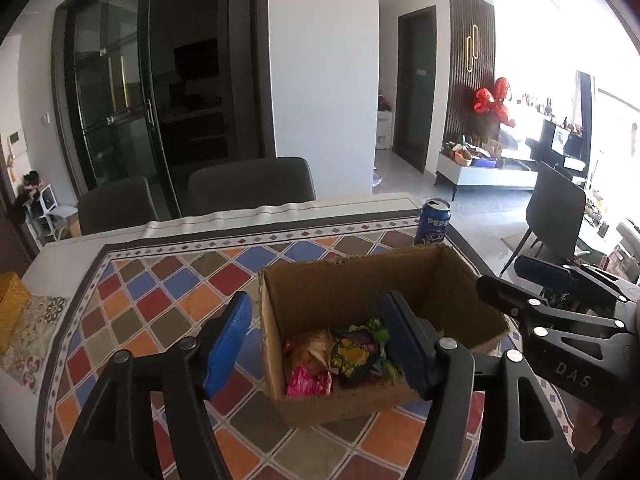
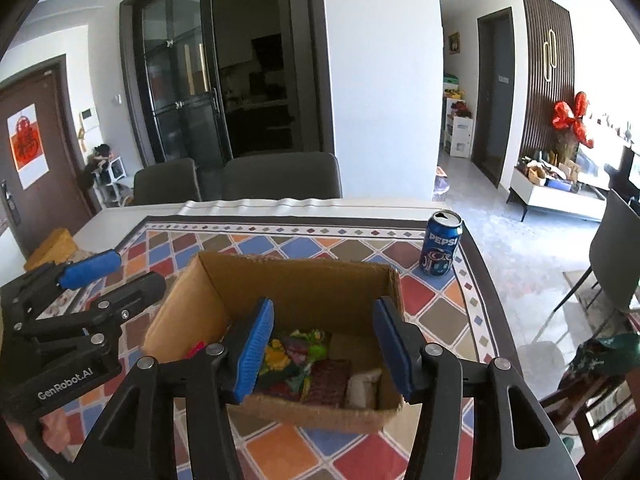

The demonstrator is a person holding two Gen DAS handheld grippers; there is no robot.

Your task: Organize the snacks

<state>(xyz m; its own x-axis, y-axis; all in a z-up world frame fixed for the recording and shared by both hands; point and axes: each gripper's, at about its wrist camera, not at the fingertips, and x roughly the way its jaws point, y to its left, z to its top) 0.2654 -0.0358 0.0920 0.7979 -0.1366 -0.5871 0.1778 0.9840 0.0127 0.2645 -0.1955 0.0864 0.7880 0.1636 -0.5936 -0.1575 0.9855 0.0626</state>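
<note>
An open cardboard box stands on the chequered tablecloth. Inside lie several snack packets: a pink one, a green and yellow one, a dark red one and a white one. My left gripper is open and astride the box's left wall, one blue pad outside and one inside, gripping nothing. My right gripper is open above the box's right half, nothing between its pads. Each gripper also shows in the other view: the right gripper, the left gripper.
A blue Pepsi can stands opened beyond the box's far right corner. A yellow box sits at the table's left end. Two dark chairs line the far side, another chair is on the right.
</note>
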